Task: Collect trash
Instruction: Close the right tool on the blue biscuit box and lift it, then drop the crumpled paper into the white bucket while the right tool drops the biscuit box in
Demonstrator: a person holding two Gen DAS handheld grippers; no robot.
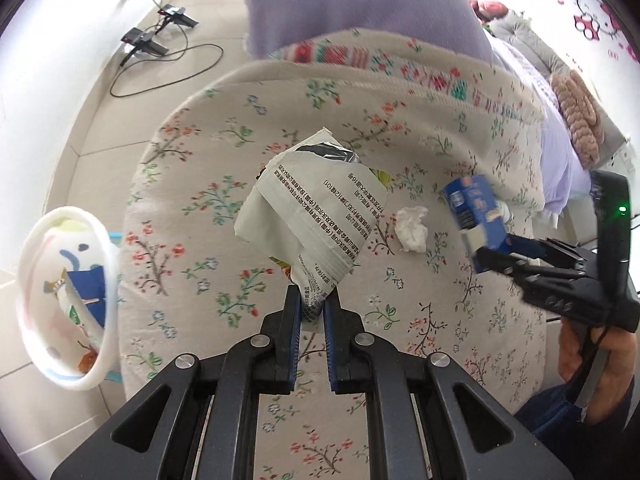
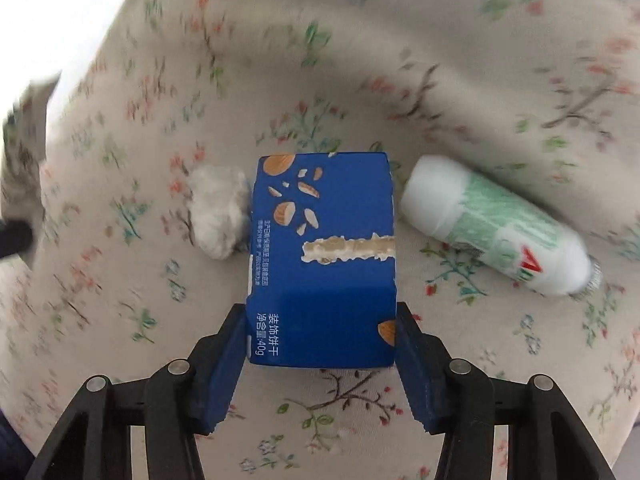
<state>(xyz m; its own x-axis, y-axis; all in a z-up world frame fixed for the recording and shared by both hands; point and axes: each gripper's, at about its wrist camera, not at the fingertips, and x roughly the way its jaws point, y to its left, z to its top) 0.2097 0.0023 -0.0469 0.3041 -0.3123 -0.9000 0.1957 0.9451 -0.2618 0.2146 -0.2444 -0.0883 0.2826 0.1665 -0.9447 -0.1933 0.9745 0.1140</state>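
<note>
Pale floor tiles (image 1: 100, 128) and a white wall surround a bed that is covered by a cream blanket (image 1: 460, 320) printed with small flowers. On the floor beside the blanket's left edge stands a white trash bin (image 1: 108, 248), and it already has a blue carton piece and other scraps inside. The left gripper (image 1: 314, 304) is above the blanket, and its jaws are closed on the lower corner of a crumpled white snack wrapper (image 1: 316, 216), which hangs in the air over the blanket's middle, clear of the cloth. The right gripper (image 2: 320, 340) points down at the blanket; its jaws grip the lower end of a blue biscuit box (image 2: 324, 256), one blue pad on each side of it. Whether the far end of the box rests on the blanket or is lifted I cannot tell. A crumpled white tissue (image 2: 218, 212) lies on the blanket just beside the box's left side. A small white bottle (image 2: 492, 228) with a green label lies on its side on the blanket near the box's right side, apart from it. In the left wrist view a hand (image 1: 596, 356) holds the right gripper's handle at the blanket's right edge. Black cables (image 1: 168, 52) lie on the floor beyond the blanket.
</note>
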